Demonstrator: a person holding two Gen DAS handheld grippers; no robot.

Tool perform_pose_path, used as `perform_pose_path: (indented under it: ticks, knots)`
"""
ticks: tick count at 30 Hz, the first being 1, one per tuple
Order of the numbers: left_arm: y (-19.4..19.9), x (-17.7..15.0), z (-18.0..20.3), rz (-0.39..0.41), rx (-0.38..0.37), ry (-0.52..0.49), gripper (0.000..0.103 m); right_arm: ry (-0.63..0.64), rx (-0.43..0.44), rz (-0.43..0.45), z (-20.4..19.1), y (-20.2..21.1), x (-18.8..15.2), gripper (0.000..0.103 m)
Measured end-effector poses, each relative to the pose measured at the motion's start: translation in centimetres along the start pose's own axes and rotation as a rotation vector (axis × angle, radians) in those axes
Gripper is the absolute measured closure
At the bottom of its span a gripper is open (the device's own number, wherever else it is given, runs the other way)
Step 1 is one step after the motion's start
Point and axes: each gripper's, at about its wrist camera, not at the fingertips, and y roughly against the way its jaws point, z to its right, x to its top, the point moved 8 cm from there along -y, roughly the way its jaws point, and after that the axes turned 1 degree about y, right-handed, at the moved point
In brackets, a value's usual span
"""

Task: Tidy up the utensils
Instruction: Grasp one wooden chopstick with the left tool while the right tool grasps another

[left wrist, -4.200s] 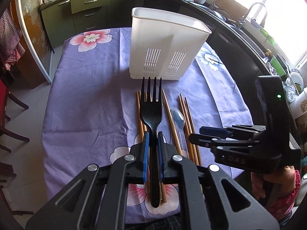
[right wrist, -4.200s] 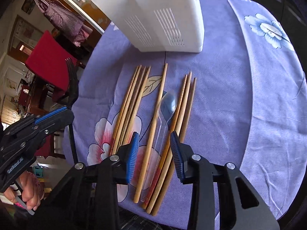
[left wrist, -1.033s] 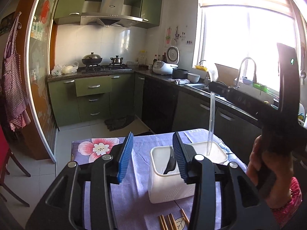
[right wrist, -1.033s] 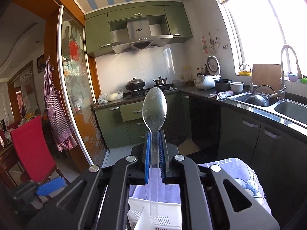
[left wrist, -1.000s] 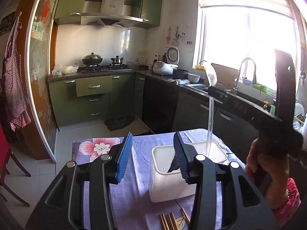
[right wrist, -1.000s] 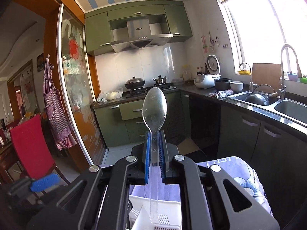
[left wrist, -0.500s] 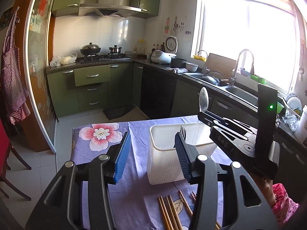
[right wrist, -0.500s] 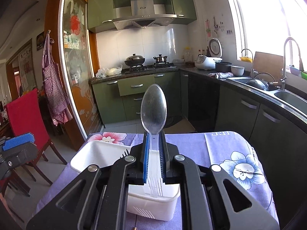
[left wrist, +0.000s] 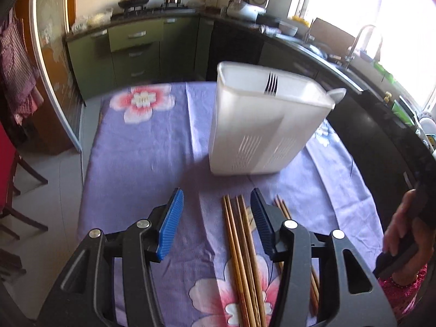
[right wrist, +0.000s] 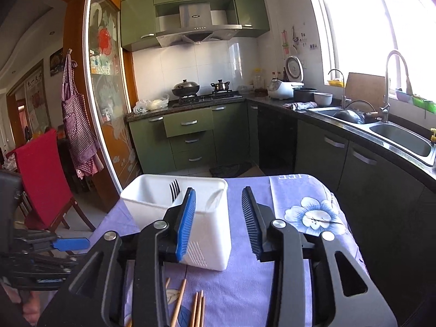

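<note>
Moved: spoon (left wrist: 336, 94) released into holder (left wrist: 261, 133); right tongs (right wrist: 218, 218) now empty, wide open.
Left tongs (left wrist: 216, 219): wide open, empty.
Next: chopsticks (left wrist: 239, 248) lie lengthwise below the left tongs, nearer.

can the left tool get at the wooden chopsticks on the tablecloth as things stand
Probably yes. The left tool is open and empty, and the wooden chopsticks lie bare on the tablecloth just ahead, partly between its fingers. Nothing covers them; the white utensil holder stands farther back, apart from them.
</note>
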Motion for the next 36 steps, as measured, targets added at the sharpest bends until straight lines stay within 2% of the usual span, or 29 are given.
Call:
perform_pose_path:
  ticks: [3, 4, 5, 7, 13, 16, 20, 22, 25, 30, 34, 36]
  knots:
    - [-3.1, -2.9, 0.0, -0.175, -0.01, 0.026, 0.059, -0.025, 0.003, -0.052, 1.5, 2.6, -2.7, 0.066]
    - [-3.8, -3.6, 0.0, -0.214, -0.005, 0.029, 0.067, -0.039, 0.006, -0.073, 2.0, 3.3, -3.7, 0.066]
    - [-4.4, -4.1, 0.0, -0.243, 0.001, 0.027, 0.07, -0.055, 0.013, -0.092, 2.5, 3.9, -4.8, 0.066]
    - [-5.2, -4.8, 0.1, -0.274, 0.024, 0.017, 0.07, -0.089, 0.029, -0.131, 3.5, 4.9, -6.8, 0.066]
    - [-6.3, -5.3, 0.8, -0.315, 0.052, 0.002, 0.07, -0.147, 0.053, -0.195, 5.3, 6.0, -10.8, 0.066]
    - [-7.0, -5.3, 0.9, -0.338, 0.077, -0.016, 0.076, -0.162, 0.065, -0.205, 5.5, 6.1, -11.5, 0.066]
    - [-7.8, -5.4, 1.0, -0.357, 0.094, -0.025, 0.079, -0.166, 0.075, -0.197, 5.2, 6.4, -11.1, 0.066]
    - [-8.0, -5.4, 1.1, -0.361, 0.096, -0.028, 0.079, -0.166, 0.076, -0.193, 5.1, 6.6, -10.9, 0.062]
    - [-8.3, -5.3, 1.4, -0.366, 0.096, -0.038, 0.08, -0.166, 0.076, -0.193, 5.0, 6.4, -10.3, 0.061]
    - [-8.7, -5.6, 2.0, -0.381, 0.104, -0.063, 0.091, -0.167, 0.077, -0.205, 4.9, 6.1, -10.4, 0.061]
    - [-8.7, -5.6, 2.0, -0.388, 0.104, -0.065, 0.095, -0.15, 0.085, -0.237, 4.4, 5.3, -10.3, 0.06]
    - [-8.6, -5.6, 1.6, -0.391, 0.104, -0.056, 0.095, -0.138, 0.109, -0.273, 3.8, 4.6, -10.6, 0.056]
